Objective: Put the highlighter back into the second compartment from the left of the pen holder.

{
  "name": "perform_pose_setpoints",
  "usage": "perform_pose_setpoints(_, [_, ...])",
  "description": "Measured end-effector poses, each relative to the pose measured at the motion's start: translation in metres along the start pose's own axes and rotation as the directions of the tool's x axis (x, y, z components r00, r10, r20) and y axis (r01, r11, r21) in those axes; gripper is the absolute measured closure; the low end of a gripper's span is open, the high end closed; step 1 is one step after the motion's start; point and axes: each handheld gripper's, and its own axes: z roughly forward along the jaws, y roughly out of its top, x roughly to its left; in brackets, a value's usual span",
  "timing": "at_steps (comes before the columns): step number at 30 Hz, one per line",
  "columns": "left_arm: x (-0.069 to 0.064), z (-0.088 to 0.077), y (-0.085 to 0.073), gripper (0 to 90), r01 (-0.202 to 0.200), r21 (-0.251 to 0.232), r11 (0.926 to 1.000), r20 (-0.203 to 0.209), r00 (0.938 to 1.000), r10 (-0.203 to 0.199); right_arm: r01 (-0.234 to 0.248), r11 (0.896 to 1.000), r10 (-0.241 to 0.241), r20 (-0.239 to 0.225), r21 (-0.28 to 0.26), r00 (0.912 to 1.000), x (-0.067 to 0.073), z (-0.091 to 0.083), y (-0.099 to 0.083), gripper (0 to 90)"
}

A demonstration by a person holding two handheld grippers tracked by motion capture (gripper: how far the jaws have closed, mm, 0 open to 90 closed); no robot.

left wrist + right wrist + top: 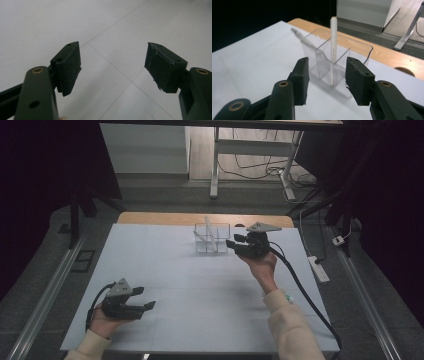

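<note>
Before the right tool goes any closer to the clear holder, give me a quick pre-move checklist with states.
1. Right tool open, nothing between its jaws: ok.
2. Right tool lined up on the clear holder, short of contact: ok.
3. White pen upright in the holder's near compartment: ok.
4. Second pen leaning out toward the far side, away from the approach: ok.
5. Left tool open, parked near the table's front left: ok.
6. Whether the holder is fixed to the table: cannot tell.

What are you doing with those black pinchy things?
A person holds a gripper in each hand over a white table. The right gripper is open, pointing at a clear plastic holder with two white pens standing in it, not touching it. The left gripper is open too, holding nothing.
</note>
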Motion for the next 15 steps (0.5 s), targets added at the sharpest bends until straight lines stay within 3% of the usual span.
perform_pose_setpoints(7, [-0.001,0.001,0.001,29.4,0.002,-0.003,1.0,0.004,1.0,-0.002,0.035,0.998,-0.035,-0.015,0.049,0.9993,0.01,-0.017,-0.017,49.2])
perform_pose_setpoints(15, [-0.002,0.002,0.002,29.4,-0.007,-0.003,1.0,0.009,0.9999,0.007,0.028,0.997,-0.027,-0.013,0.068,0.9995,0.011,-0.045,-0.036,47.5])
